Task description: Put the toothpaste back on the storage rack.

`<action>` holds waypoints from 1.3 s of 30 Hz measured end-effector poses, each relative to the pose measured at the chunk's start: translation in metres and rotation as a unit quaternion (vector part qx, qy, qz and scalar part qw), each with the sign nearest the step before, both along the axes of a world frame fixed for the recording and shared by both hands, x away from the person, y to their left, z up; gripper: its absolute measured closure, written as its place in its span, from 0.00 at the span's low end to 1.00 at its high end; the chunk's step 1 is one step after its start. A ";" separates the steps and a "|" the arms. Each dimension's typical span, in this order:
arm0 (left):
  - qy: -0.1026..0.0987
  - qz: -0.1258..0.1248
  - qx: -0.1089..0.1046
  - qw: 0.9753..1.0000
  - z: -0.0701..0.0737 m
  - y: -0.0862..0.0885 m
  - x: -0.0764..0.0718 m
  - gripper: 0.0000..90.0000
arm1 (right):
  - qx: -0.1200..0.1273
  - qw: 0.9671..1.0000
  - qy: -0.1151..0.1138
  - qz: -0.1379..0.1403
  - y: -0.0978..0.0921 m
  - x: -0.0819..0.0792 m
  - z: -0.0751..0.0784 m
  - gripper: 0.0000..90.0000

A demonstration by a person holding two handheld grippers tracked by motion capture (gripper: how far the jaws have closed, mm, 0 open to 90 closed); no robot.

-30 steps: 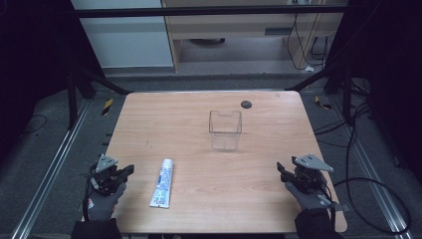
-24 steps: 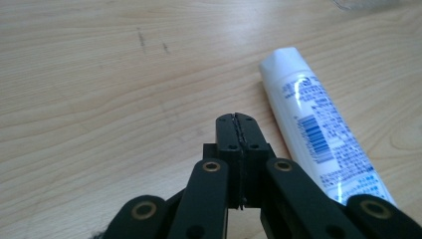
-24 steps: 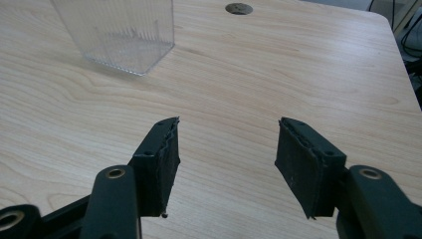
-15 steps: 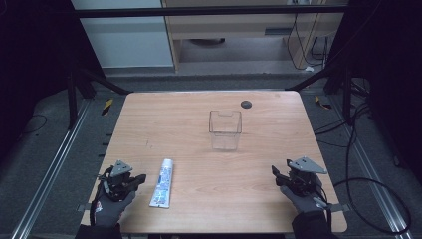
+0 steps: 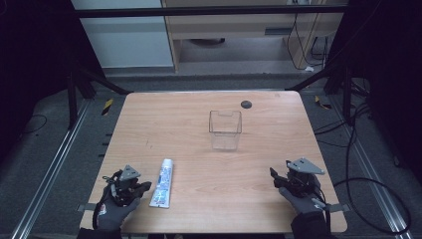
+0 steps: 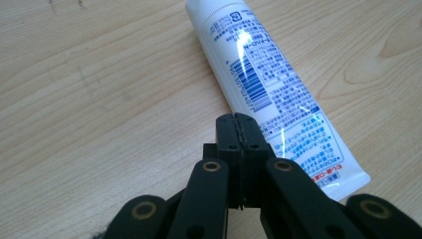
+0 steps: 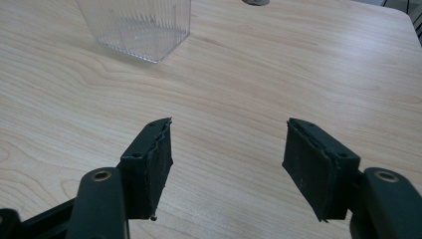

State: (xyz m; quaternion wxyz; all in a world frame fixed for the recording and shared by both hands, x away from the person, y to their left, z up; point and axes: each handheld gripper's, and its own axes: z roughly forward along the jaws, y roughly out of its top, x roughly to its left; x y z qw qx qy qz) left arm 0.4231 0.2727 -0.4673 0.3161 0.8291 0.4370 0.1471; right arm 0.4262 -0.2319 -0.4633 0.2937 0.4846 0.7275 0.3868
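Note:
A white toothpaste tube (image 5: 162,182) with blue print lies flat on the wooden table (image 5: 189,129), near the front left. My left gripper (image 5: 144,185) sits just left of the tube, jaws pressed together with nothing between them; in the left gripper view its tips (image 6: 238,119) hover by the tube (image 6: 268,84) and its barcode. A clear square plastic container (image 5: 225,129) stands upright at the table's middle. My right gripper (image 5: 275,178) rests near the front right corner, jaws spread wide over bare wood (image 7: 228,144), and the container (image 7: 137,27) shows beyond them.
A small dark round disc (image 5: 246,104) lies near the table's far edge, behind the container. Gloved hands hold both grippers at the front edge. Cables trail on the floor at the right, and metal frame rails run along both sides.
My left gripper has moved right, closer to the tube. The right gripper has shifted slightly left and forward. Tube and container have stayed put.

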 end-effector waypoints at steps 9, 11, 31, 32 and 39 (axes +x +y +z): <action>0.012 -0.017 0.009 1.000 -0.003 -0.006 -0.003 1.00 | -0.002 1.000 0.003 0.002 0.000 0.001 -0.002 0.37; 0.014 -0.021 0.012 1.000 -0.004 -0.007 -0.004 1.00 | -0.002 1.000 0.004 0.001 -0.001 0.002 -0.002 0.37; 0.020 -0.036 0.008 0.999 -0.007 -0.016 -0.004 1.00 | -0.002 1.000 0.008 0.000 -0.002 0.003 -0.005 0.35; 0.021 -0.038 0.009 0.999 -0.007 -0.016 -0.004 1.00 | -0.001 1.000 0.010 -0.001 -0.002 0.003 -0.005 0.35; 0.020 -0.044 0.008 0.999 -0.007 -0.024 -0.004 1.00 | -0.003 1.000 0.014 0.000 -0.003 0.005 -0.006 0.35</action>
